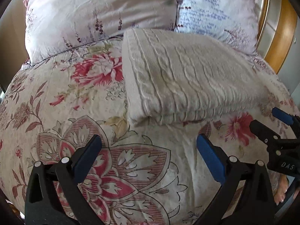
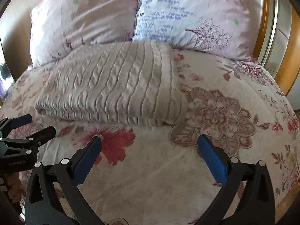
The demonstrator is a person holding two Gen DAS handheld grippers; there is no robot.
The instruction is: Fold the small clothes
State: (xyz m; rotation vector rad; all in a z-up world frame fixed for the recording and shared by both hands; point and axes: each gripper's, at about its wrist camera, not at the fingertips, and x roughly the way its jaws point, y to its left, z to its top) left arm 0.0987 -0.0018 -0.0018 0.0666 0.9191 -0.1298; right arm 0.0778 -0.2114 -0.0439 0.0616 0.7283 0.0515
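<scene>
A cream cable-knit garment (image 1: pixel 183 78) lies folded in a thick rectangle on the floral bedspread (image 1: pixel 75 97); it also shows in the right wrist view (image 2: pixel 112 86). My left gripper (image 1: pixel 149 140) is open and empty, hovering over the bedspread just short of the garment's near folded edge. My right gripper (image 2: pixel 149 140) is open and empty too, just in front of the garment's near edge. Each gripper shows in the other's view: the right one at the right edge (image 1: pixel 270 120), the left one at the left edge (image 2: pixel 35 123).
Two pale pillows (image 1: pixel 97 16) (image 2: pixel 191 13) lean against the head of the bed behind the garment. A curved wooden bed frame (image 1: pixel 281 37) (image 2: pixel 292 43) runs along the right side. The bedspread (image 2: pixel 215 112) extends to the left and right of the garment.
</scene>
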